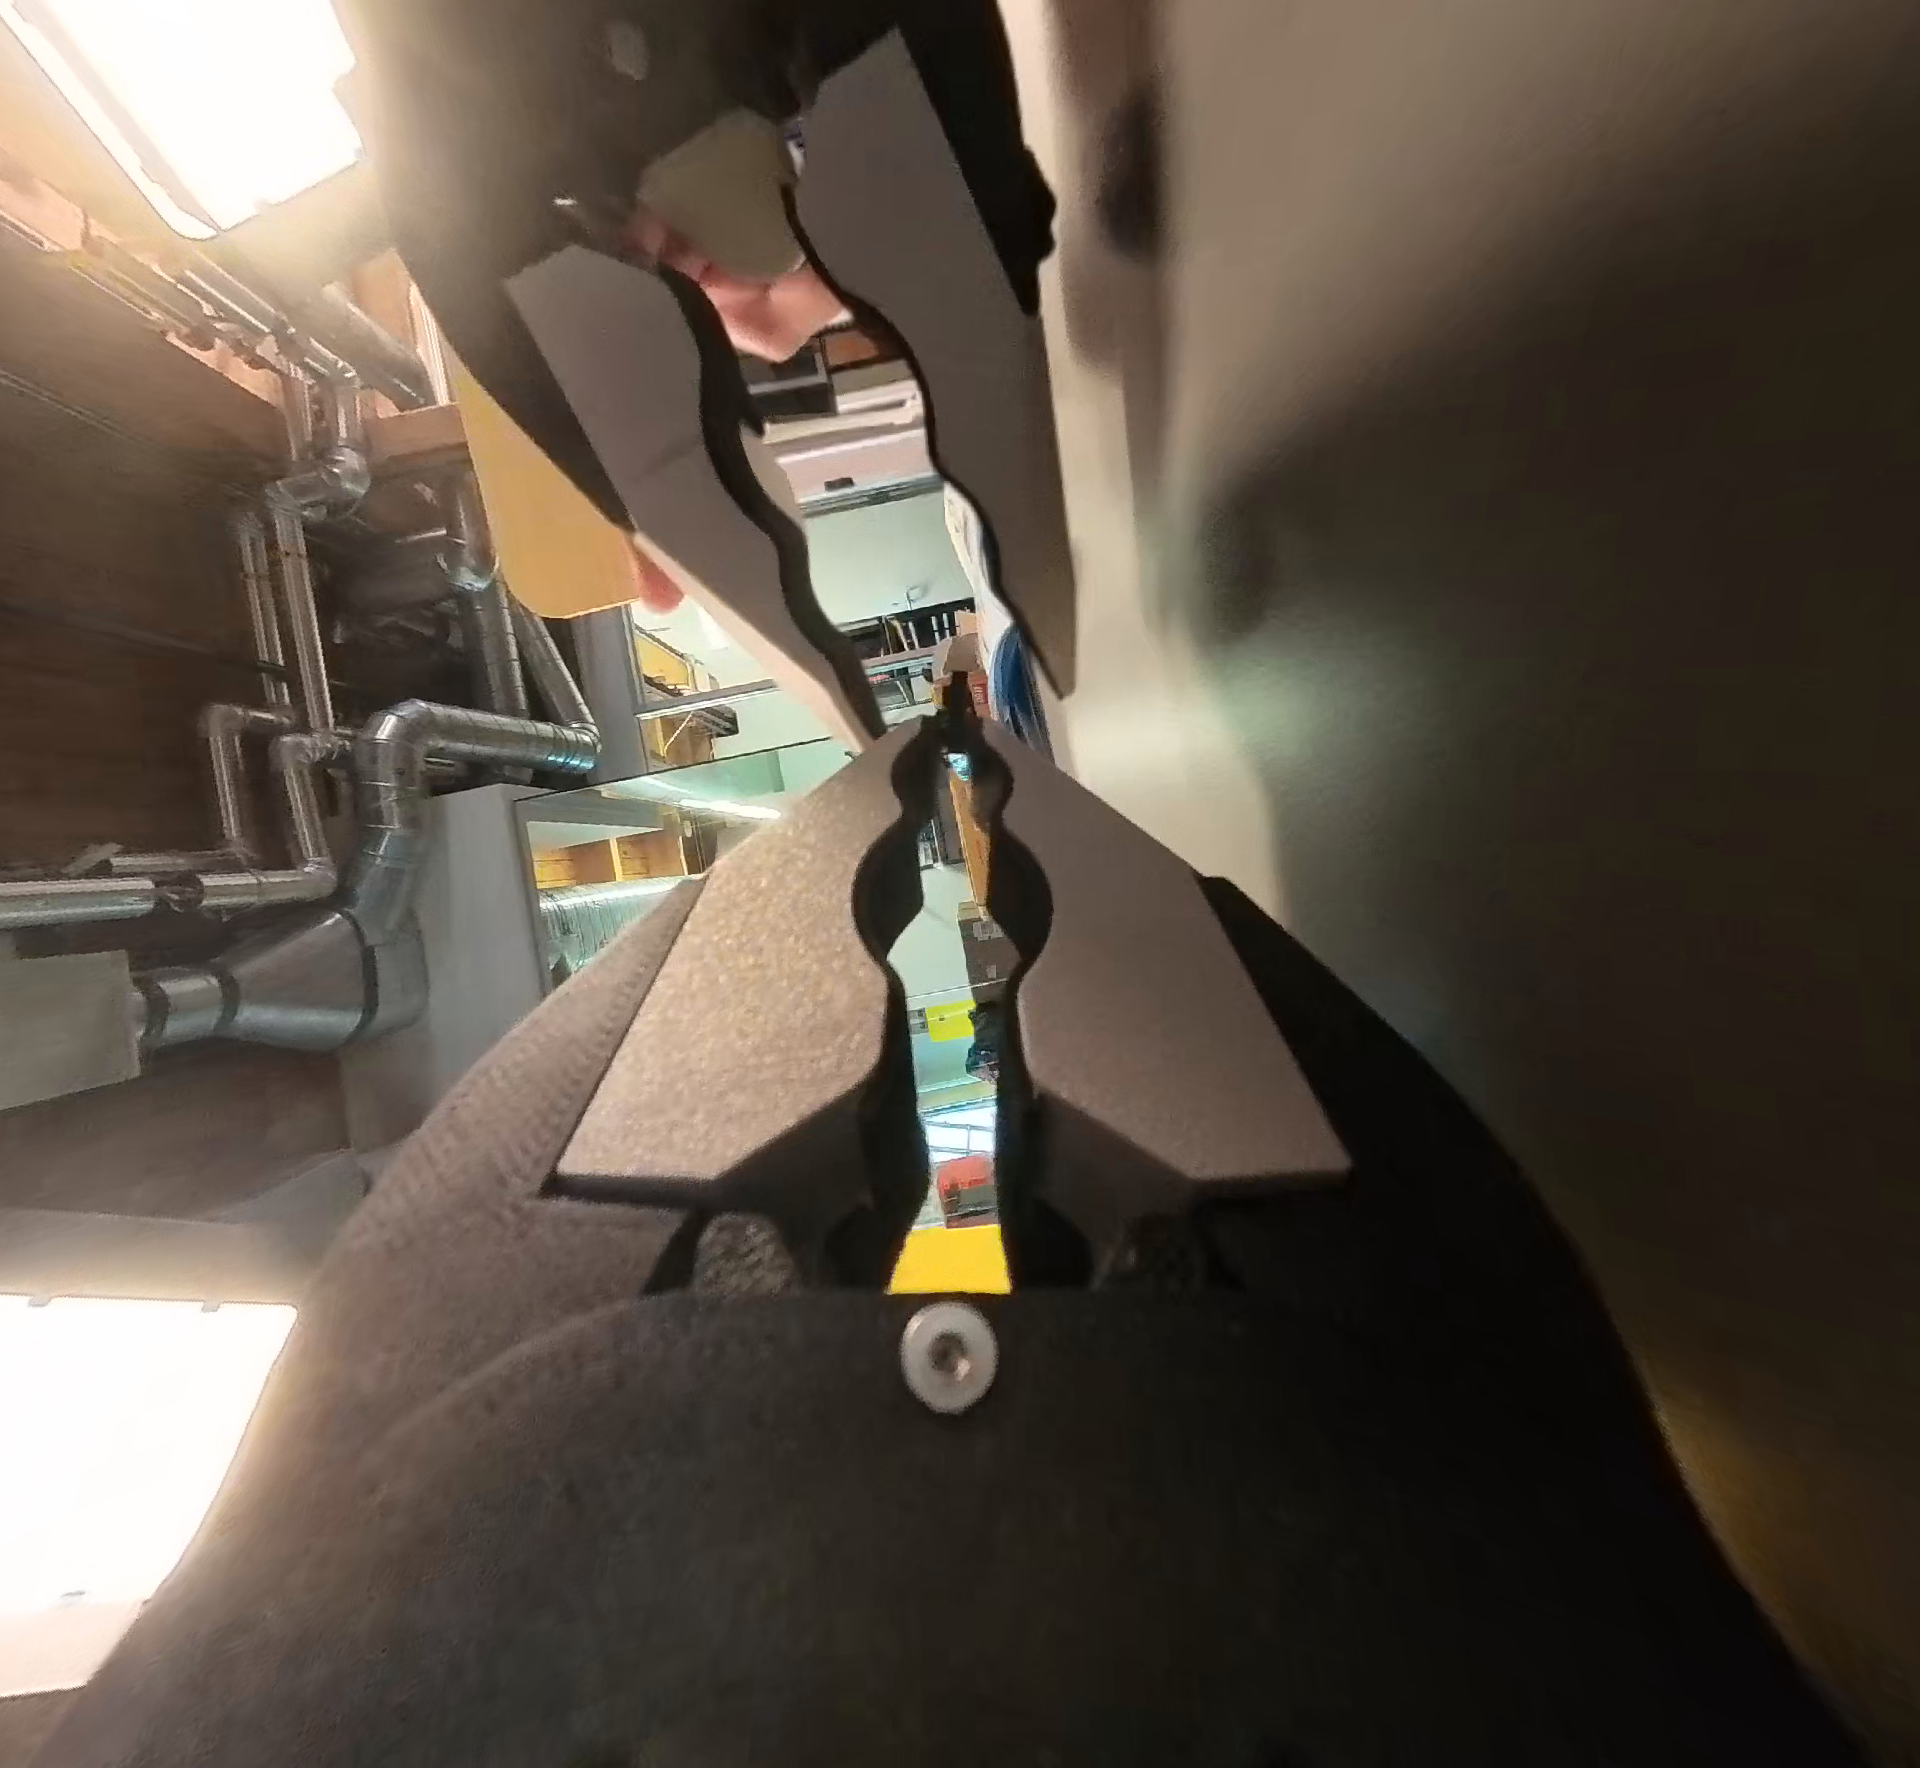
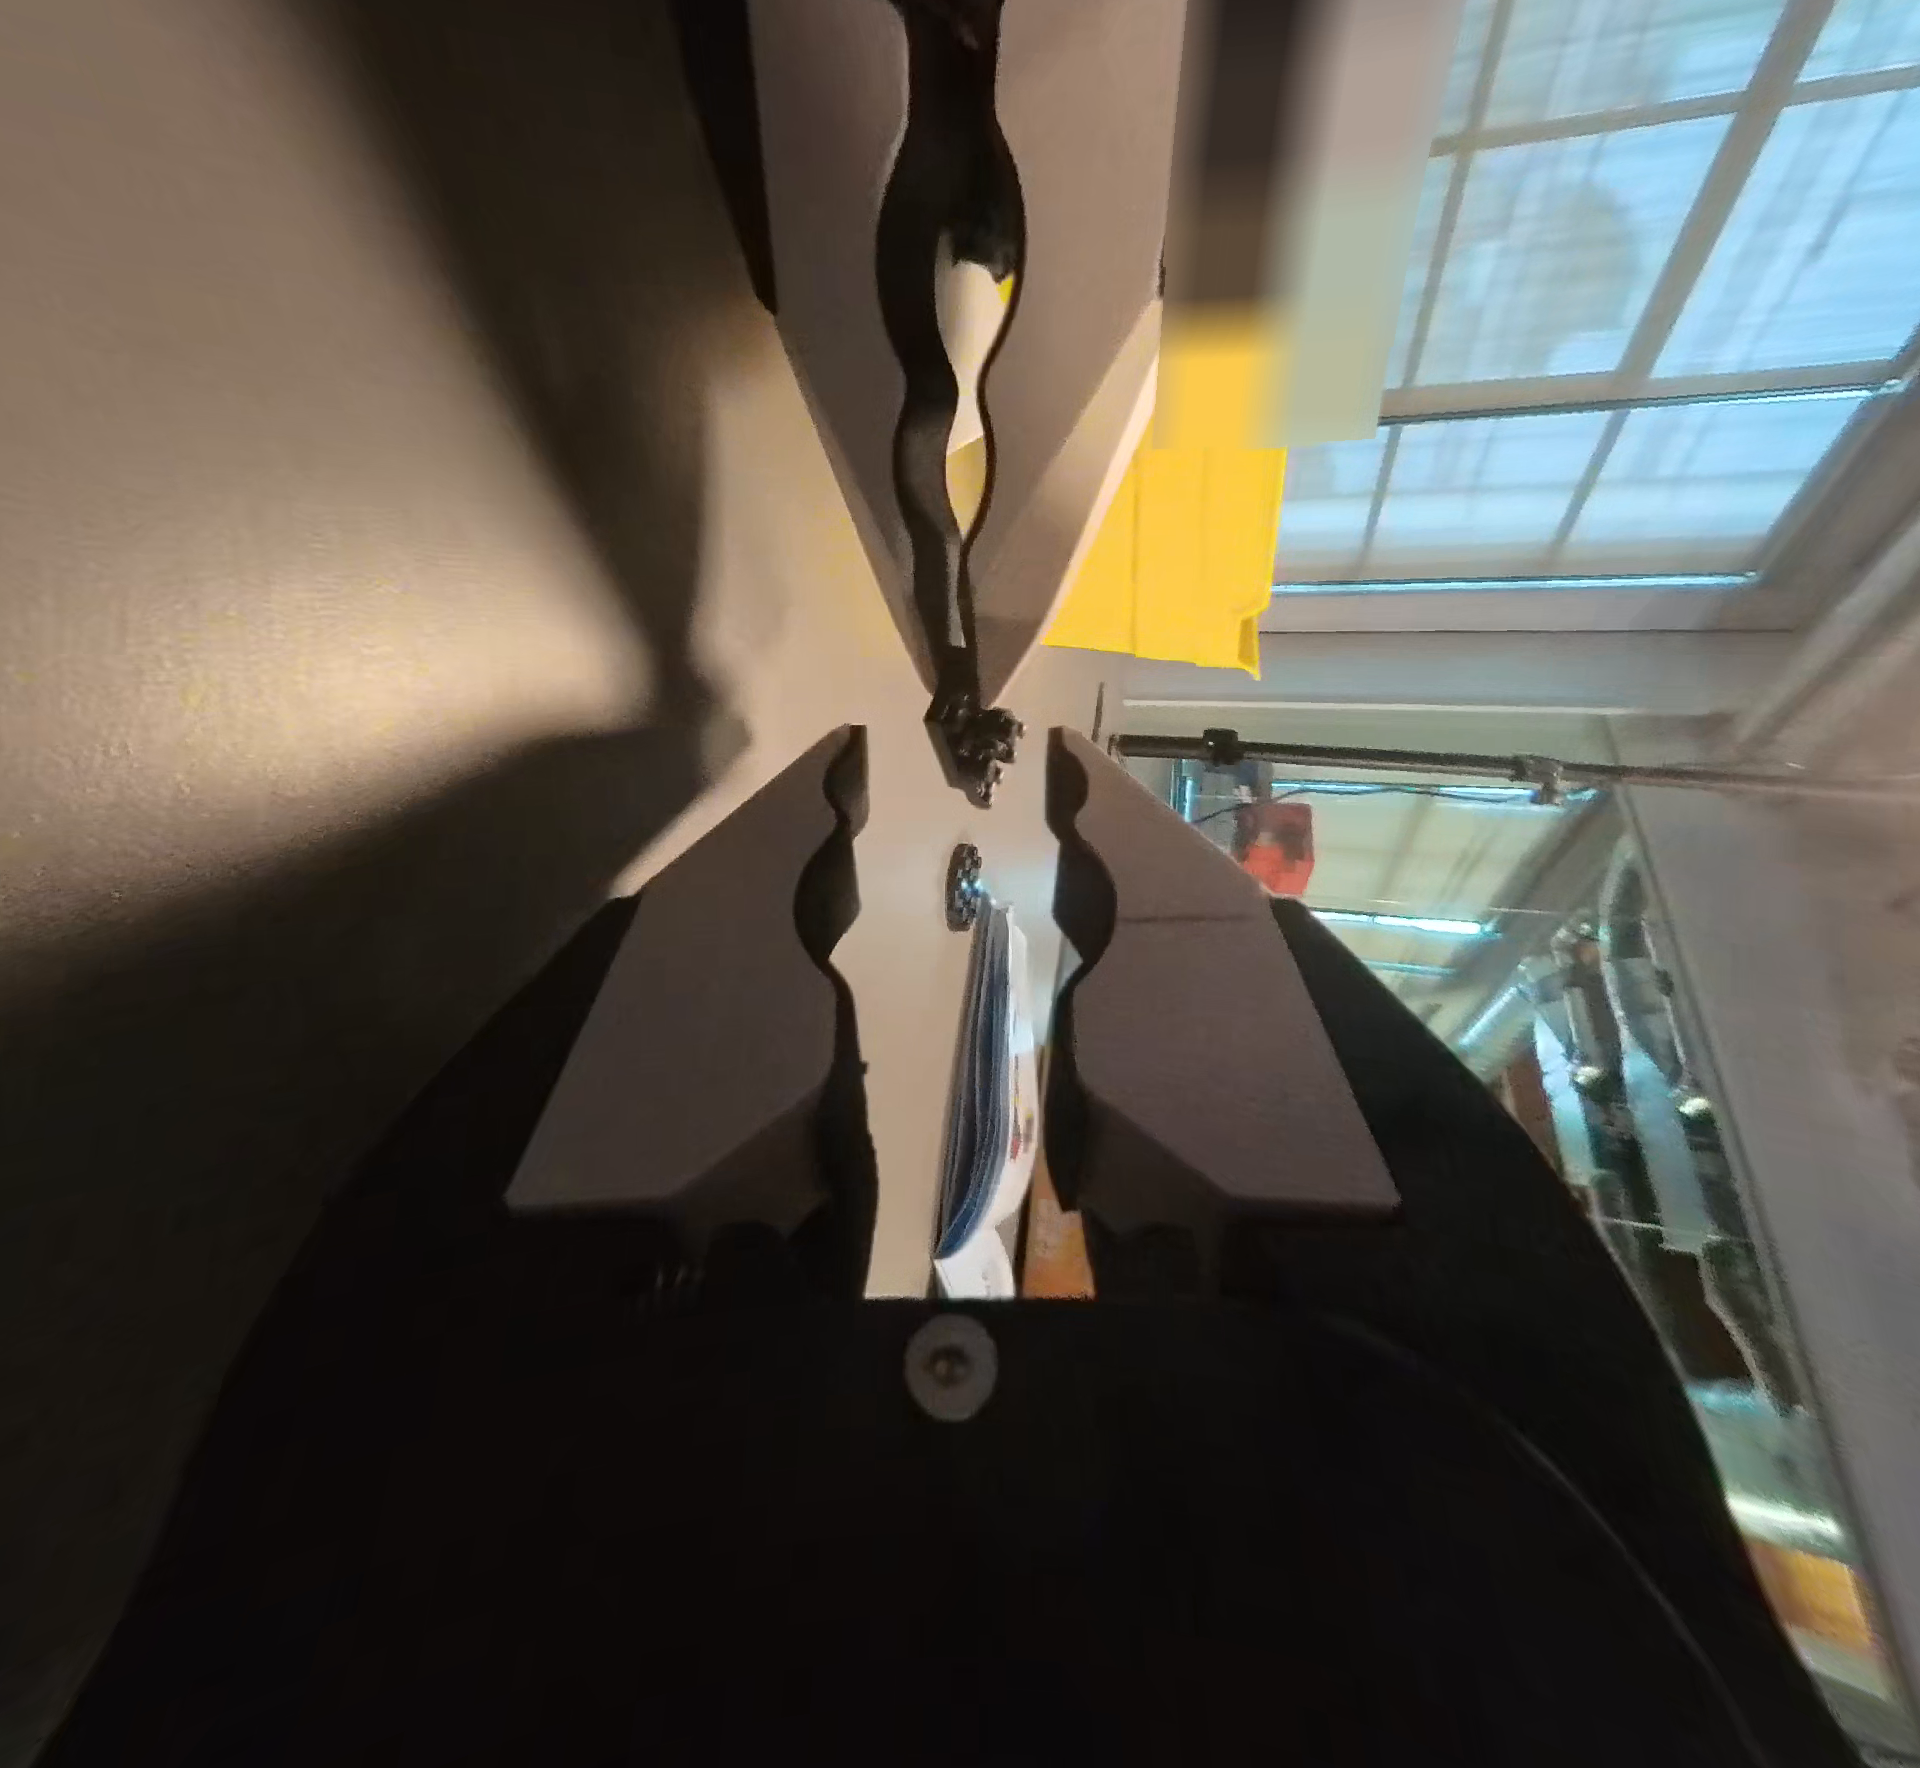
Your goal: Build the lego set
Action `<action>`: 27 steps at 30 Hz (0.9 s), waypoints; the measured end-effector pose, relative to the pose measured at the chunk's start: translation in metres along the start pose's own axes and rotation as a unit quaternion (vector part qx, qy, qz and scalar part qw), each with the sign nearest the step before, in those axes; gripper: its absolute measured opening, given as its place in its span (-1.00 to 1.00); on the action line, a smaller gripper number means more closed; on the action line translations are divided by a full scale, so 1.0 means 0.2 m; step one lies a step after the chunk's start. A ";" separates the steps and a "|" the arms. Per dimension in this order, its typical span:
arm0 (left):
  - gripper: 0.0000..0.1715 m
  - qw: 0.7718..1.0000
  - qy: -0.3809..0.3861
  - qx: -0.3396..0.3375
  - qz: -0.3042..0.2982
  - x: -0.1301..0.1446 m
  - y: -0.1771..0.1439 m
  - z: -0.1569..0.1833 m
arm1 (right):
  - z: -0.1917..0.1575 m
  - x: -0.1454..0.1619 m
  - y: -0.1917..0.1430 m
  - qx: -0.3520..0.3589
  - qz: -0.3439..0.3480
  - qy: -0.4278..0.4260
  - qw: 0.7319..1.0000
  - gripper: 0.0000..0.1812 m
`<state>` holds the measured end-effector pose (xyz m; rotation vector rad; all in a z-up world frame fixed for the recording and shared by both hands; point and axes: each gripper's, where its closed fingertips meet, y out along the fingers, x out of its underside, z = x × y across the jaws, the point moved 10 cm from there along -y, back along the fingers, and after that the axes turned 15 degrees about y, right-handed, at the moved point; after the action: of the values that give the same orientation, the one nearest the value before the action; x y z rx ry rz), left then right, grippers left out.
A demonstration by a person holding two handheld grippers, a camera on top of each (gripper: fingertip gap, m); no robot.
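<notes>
My left gripper (image 1: 951, 739) is shut on a small black studded lego piece (image 2: 977, 750), held at its fingertips just off the pale table (image 2: 312, 575). In the right wrist view the left gripper (image 2: 961, 674) comes in from the top, tip to tip with mine. My right gripper (image 2: 956, 747) is open, its two fingertips either side of that piece and not touching it. In the left wrist view the right gripper (image 1: 961, 710) faces me, jaws apart. A black round lego part (image 2: 964, 887) lies on the table between my right fingers.
A blue-and-white booklet (image 2: 987, 1074) lies on the table near the round part. A yellow object (image 2: 1174, 555) sits beyond the left gripper. A hand (image 1: 769, 316) shows behind the right gripper. Windows, pipes and shelving fill the background. Only a small space, under 4 cm, lies between the two pairs of fingers.
</notes>
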<state>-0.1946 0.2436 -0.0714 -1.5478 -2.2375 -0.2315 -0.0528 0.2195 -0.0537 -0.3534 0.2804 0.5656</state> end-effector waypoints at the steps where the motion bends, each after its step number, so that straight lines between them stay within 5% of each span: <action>1: -0.96 1.000 0.001 0.001 0.000 0.00 0.00 0.00 | 0.00 0.00 0.00 0.001 -0.001 -0.006 1.000 -0.65; 11: -0.96 1.000 -0.010 0.014 0.007 -0.01 0.00 0.00 | -0.03 0.00 0.03 0.018 -0.008 -0.012 1.000 -0.87; 27: -0.95 0.999 -0.027 0.025 0.025 -0.02 0.00 0.00 | -0.02 0.00 0.03 -0.030 -0.011 0.055 0.998 -0.93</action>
<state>-0.1939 0.2392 -0.0735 -1.5978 -2.2249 -0.1199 -0.0559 0.2223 -0.0583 -0.4466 0.3650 0.5344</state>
